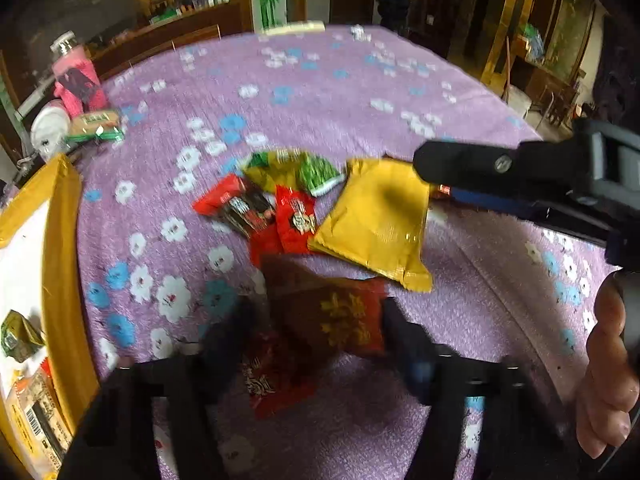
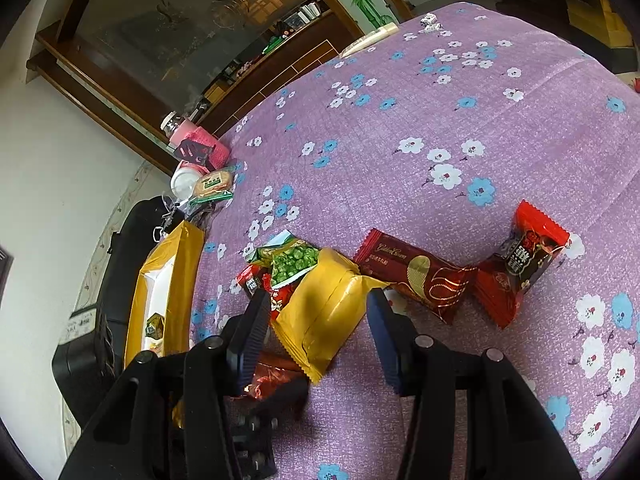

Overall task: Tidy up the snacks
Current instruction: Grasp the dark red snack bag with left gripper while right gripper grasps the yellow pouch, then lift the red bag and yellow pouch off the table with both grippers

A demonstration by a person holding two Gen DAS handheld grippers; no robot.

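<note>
Right hand-held gripper [image 2: 316,320] open wide, jaws either side of yellow packet [image 2: 324,312], not clamped. Left hand-held gripper [image 1: 316,328]: blurred, grip state unclear. Snack pile [image 1: 280,208] mostly unsorted; yellow box [image 1: 60,240] at 9 o'clock holds few.

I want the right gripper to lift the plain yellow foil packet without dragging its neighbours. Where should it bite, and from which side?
Judging by its pose, grip the flat yellow foil snack packet across its puffed middle, coming from the near side where the open right gripper already straddles it. Its far end overlaps the green pea packet, so biting there risks catching both.
</note>
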